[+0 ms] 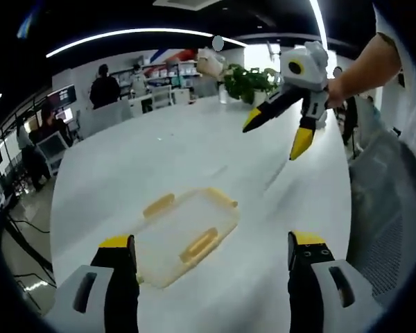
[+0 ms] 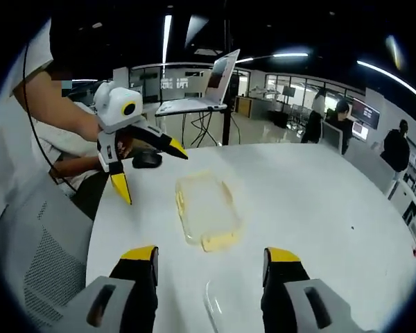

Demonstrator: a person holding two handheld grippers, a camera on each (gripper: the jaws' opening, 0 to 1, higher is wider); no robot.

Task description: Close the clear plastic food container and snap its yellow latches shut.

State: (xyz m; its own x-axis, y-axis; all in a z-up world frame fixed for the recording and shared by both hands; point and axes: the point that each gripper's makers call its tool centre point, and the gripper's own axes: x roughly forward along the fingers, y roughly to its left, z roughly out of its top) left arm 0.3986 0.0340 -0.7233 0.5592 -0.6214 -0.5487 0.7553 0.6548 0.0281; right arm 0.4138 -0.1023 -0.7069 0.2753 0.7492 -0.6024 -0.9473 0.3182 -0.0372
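Two tongs (image 1: 211, 253) (image 2: 209, 267) hover wide open, holding nothing, above the container (image 1: 184, 236) lying on the white table (image 1: 159, 152). Lower both evenly onto opposite yellow latches (image 1: 199, 244) and press straight.

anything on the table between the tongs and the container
Nothing visible. Bare white table lies between each open pair of tongs and the container; left tongs, right tongs.
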